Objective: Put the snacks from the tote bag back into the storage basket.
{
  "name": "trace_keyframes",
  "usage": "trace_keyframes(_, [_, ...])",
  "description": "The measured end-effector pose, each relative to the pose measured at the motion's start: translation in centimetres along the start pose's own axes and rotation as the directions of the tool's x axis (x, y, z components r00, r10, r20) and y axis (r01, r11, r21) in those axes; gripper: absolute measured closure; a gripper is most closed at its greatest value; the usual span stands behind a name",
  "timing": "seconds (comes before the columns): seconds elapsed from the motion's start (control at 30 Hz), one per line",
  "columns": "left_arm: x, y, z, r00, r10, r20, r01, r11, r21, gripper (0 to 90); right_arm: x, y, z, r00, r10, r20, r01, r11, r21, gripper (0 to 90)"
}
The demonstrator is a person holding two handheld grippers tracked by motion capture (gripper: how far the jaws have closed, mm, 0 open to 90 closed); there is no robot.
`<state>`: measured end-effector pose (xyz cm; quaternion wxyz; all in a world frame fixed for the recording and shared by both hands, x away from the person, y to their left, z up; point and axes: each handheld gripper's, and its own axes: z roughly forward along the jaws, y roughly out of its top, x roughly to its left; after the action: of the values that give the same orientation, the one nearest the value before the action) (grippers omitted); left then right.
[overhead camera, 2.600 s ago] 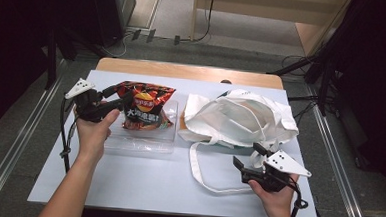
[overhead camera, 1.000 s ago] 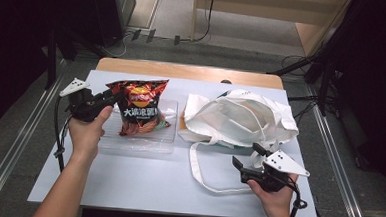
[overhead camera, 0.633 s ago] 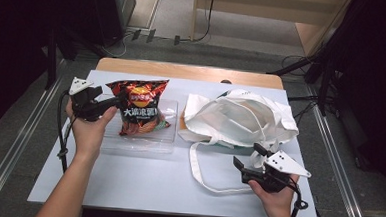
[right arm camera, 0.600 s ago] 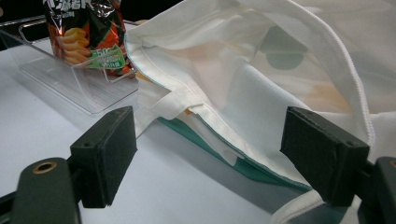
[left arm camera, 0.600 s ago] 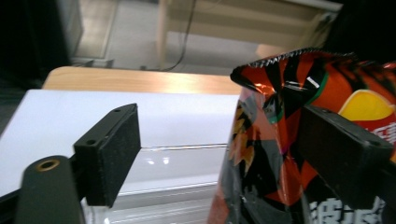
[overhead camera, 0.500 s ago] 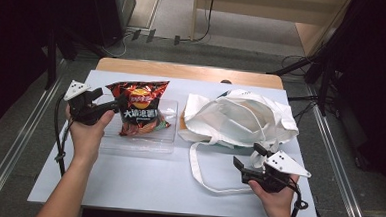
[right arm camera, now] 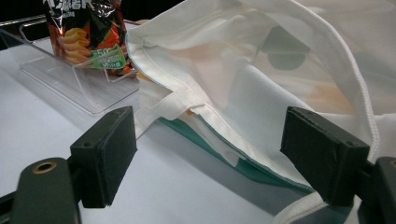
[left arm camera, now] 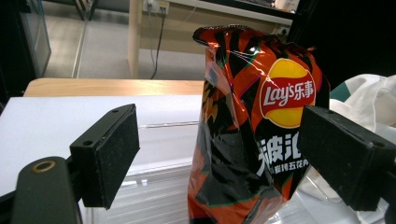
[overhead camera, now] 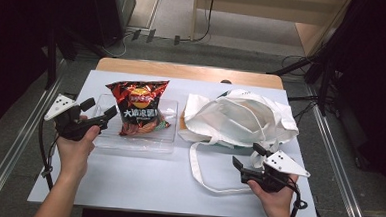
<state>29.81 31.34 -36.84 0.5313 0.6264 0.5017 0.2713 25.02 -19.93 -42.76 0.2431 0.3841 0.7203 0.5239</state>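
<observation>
A red and black bag of crisps point(overhead camera: 140, 108) stands in a clear plastic tray point(overhead camera: 129, 141) at the table's left middle. My left gripper point(overhead camera: 101, 108) hovers at the tray's left end, open; its jaws have just been opening and nothing is pressed between them. In the left gripper view the crisp bag point(left arm camera: 252, 130) stands upright a little beyond my left gripper point(left arm camera: 224, 154). My right gripper point(overhead camera: 246, 155) rests open near the front right, by the strap of a white tote bag point(overhead camera: 240, 116). In the right gripper view the tote point(right arm camera: 261, 93) lies just past my right gripper point(right arm camera: 210, 154).
The tote's long strap point(overhead camera: 198, 169) loops over the white tabletop between the tray and my right hand. A wooden strip point(overhead camera: 188, 70) runs along the table's far edge. Metal rails flank the table on both sides.
My left gripper has opened, let go of the crisp bag and drawn back to the left of the tray. The bag stays standing in the tray. The right gripper has not moved.
</observation>
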Motion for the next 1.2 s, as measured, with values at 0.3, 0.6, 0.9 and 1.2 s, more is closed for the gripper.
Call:
trace_keyframes(0.3, [0.5,-1.1,-1.6,0.9996,0.013,0.024,-0.013,0.9999,-0.01,13.7,0.0,0.0,-0.1,1.0,0.005,0.003,-0.005,1.0,-0.003,18.2])
trace_keyframes(0.6, [1.1,-2.5,-3.3,0.998,0.044,0.045,-0.044,0.999,0.002,12.0,-0.3,0.1,-0.5,0.9999,0.013,0.011,-0.012,1.0,-0.014,17.1])
trace_keyframes(0.9, [1.7,-3.6,-4.8,0.994,0.045,0.1,-0.045,0.999,-0.007,3.7,-0.5,0.1,-0.7,0.9996,0.018,0.023,-0.017,1.0,-0.018,15.7])
trace_keyframes(1.2, [2.3,-4.5,-6.0,0.9923,0.054,0.112,-0.053,0.9985,-0.011,3.2,-1.2,0.0,-1.2,0.9986,0.033,0.042,-0.032,0.999,-0.023,15.5])
